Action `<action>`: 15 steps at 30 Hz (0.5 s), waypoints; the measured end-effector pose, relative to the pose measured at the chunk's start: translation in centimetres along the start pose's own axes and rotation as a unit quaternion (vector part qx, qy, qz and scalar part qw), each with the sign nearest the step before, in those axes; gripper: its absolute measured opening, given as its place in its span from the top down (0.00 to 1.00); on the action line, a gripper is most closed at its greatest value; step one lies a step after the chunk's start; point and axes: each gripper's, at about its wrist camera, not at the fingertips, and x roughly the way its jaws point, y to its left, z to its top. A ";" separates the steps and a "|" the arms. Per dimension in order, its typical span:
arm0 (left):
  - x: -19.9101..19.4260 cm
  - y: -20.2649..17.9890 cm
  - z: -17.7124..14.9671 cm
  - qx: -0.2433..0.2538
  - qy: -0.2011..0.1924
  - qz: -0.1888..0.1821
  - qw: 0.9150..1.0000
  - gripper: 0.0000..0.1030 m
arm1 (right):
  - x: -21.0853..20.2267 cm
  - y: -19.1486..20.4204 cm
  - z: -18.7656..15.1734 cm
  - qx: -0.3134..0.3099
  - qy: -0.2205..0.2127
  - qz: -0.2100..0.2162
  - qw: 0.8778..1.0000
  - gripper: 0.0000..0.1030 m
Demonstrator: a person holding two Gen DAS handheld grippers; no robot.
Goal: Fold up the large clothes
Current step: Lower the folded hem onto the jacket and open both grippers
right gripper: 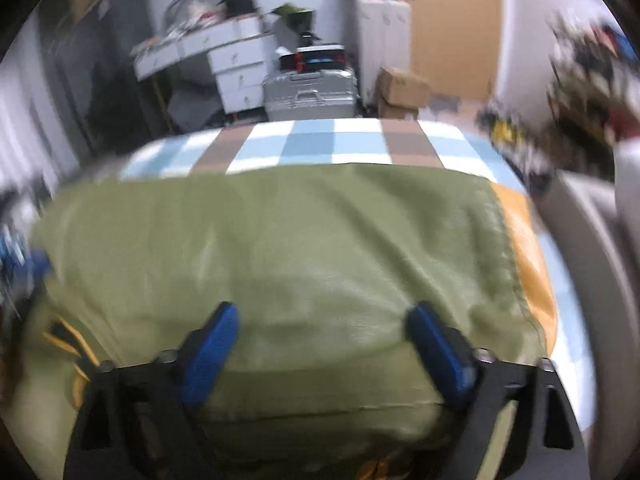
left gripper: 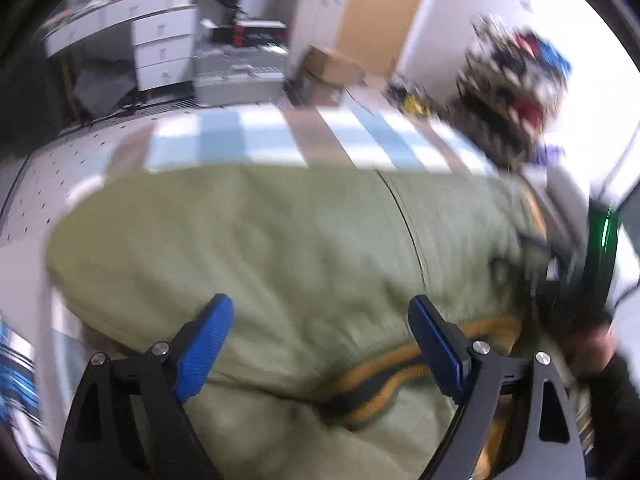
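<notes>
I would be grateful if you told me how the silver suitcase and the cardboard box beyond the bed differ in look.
The silver suitcase is ribbed, shiny metal-grey with a handle on its front; the cardboard box is plain, matte brown with none visible. The suitcase carries a black case on top, while nothing rests on the box. The suitcase faces the camera squarely; the box sits skewed, corner forward. Both stand past the far edge of the checked bedspread.

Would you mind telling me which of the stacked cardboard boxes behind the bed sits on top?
The upper cardboard box, tilted slightly, rests on the lower box, which is mostly hidden behind the checked bedcover, right of the silver suitcase.
</notes>
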 end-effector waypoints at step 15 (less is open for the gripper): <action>4.9 5.7 1.3 -0.061 0.075 0.007 0.995 0.17 | -2.1 -5.9 -2.2 0.133 -0.087 0.138 0.978 0.00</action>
